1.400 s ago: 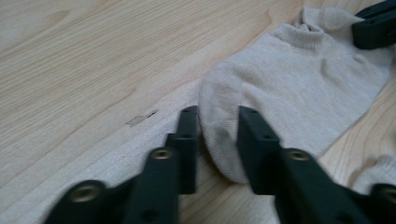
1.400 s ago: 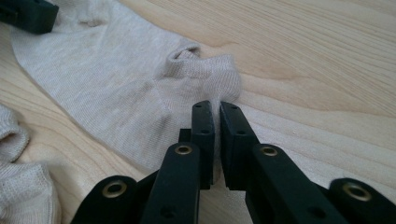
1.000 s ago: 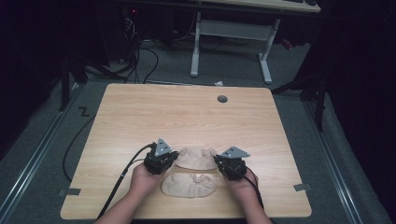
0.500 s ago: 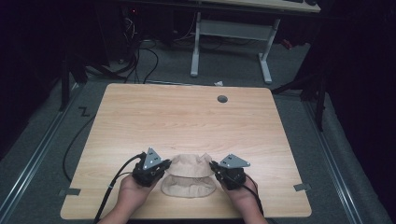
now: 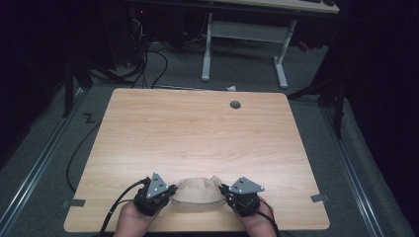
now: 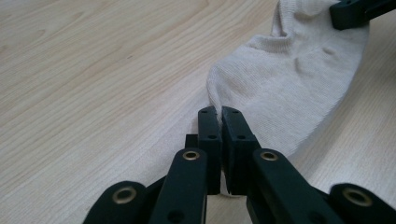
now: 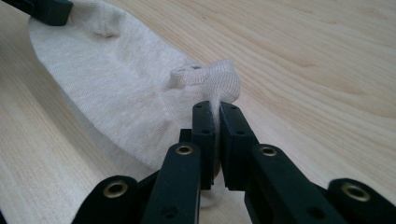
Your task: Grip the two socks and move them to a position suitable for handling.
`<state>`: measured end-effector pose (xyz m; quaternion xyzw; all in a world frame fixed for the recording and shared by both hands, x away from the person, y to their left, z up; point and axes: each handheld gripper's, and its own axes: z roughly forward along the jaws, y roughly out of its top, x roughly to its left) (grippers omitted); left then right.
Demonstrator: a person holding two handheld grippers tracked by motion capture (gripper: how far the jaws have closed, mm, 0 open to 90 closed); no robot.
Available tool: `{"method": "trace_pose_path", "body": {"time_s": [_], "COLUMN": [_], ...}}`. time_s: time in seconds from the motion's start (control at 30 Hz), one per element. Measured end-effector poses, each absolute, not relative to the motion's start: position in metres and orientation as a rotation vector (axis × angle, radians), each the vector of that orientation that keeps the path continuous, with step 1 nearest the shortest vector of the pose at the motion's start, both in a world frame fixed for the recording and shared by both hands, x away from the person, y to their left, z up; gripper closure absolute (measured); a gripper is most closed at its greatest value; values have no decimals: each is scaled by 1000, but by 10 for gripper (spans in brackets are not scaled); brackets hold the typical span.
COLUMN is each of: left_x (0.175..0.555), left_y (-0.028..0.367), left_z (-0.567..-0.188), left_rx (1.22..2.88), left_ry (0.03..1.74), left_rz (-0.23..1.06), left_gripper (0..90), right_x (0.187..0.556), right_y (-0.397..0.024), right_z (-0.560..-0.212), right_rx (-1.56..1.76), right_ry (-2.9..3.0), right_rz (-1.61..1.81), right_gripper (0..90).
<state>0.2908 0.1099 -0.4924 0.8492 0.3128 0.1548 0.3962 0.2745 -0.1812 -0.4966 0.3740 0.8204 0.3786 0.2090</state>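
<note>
Sock [image 5: 197,193]: beige, lying flat on the table [image 5: 197,133] at the near edge, stretched between your two grippers. In the high view it sits centred left to right, just ahead of your hands, with bare wood all round it.

Left gripper [image 5: 167,193]: your jaws are pinched tight on one end of the sock. In the left gripper view the pads [image 6: 209,126] meet with only a thin fold of knit cloth between them, and the sock [image 6: 289,79] fans out beyond and to the right, resting on the wood. The tip of the other gripper [image 6: 355,11] shows at the top right corner of that view, at the sock's far end.

Right gripper [image 5: 228,193]: your jaws are likewise clamped on the other end. In the right gripper view the pads [image 7: 205,126] grip the cloth just below the ribbed cuff, which bunches into a small roll above the tips. The sock [image 7: 107,84] runs away up and to the left, flat on the table, with the left gripper's tip [image 7: 44,9] at its far end in the top left corner.

You hold both grippers low, close to the tabletop, jaws pointing inward toward each other. Cables [image 5: 116,210] trail back from the left one over the near table edge. A round grommet hole [image 5: 235,104] sits near the far edge, well apart from the sock.
</note>
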Motion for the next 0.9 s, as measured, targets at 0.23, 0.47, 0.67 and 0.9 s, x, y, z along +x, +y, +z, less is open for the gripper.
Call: {"method": "trace_pose_path", "body": {"time_s": [0.23, 0.47, 0.67, 0.9], "left_x": [291, 289, 291, 293], "left_y": [109, 106, 106, 106], "left_z": [-495, -504, -509, -512], "left_rx": [2165, 2219, 2243, 2252], "left_ry": [799, 800, 819, 824], "left_rz": [390, 394, 401, 408], "left_gripper": [870, 867, 861, 831], "right_x": [268, 266, 268, 271], "right_y": [-185, -185, -184, -186], "right_z": [-501, -506, -511, -515], "right_rx": [1059, 1056, 1066, 1087], "right_ry": [2299, 2326, 2350, 2360], "right_rz": [1059, 1048, 1018, 988], "right_gripper": [854, 852, 844, 823]}}
